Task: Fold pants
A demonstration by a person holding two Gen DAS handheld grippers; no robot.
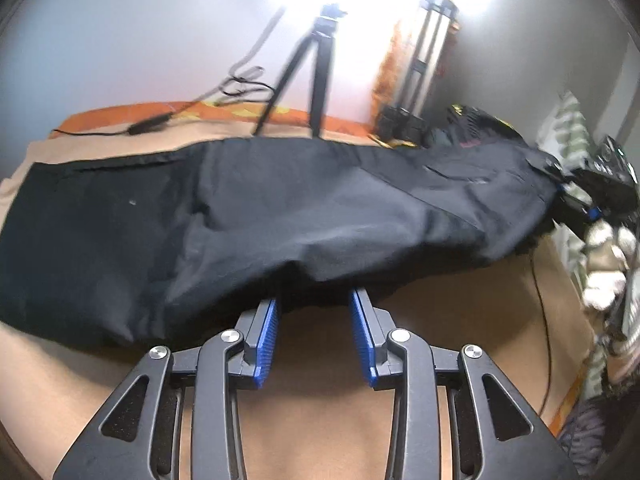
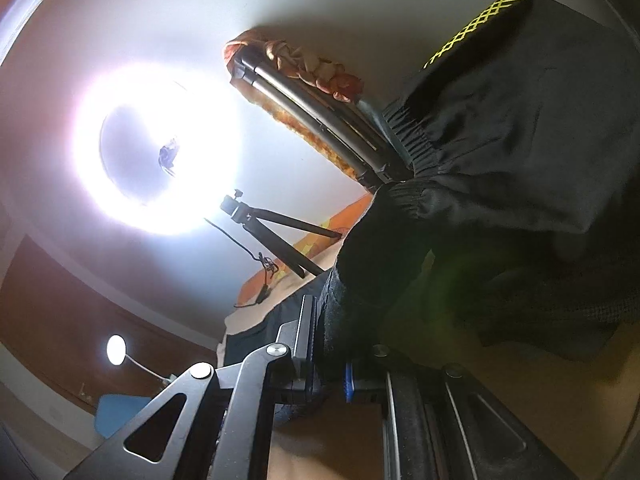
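Blue ribbed pads (image 1: 269,340) line the fingers of the left tool (image 1: 316,300), whose jaws are held apart with a clear gap of tan sheet seen between them. The fingertips are met by the near edge of the black pants (image 1: 280,216), which appears to drape just over them; nothing is clamped. The pants are spread lengthwise across the bed (image 1: 328,364), one end flat at the left of the left wrist view and the other end raised toward the right, where the right tool (image 1: 576,200) is glimpsed holding the fabric beside a gloved hand (image 1: 604,256).

In the right wrist view the right tool (image 2: 328,332) is seen closed on a thick bunch of the black pants (image 2: 500,152); cloth is pinched between its fingers and a sliver of blue pad (image 2: 349,380) is visible below. An elastic gathered waistband is seen above the grip, and a yellow lattice stripe (image 2: 476,24) is shown on dark cloth further up.

Behind the pants, a black tripod (image 1: 304,76) is stood on the bed with a cable (image 1: 168,120) trailing beside it. An orange patterned cover (image 1: 168,110) is seen along the far edge, and a folded metal stand (image 1: 424,60) with an orange cloth draped on it is leaned near the wall. A bright ceiling light (image 2: 160,148) is caught by the right wrist camera
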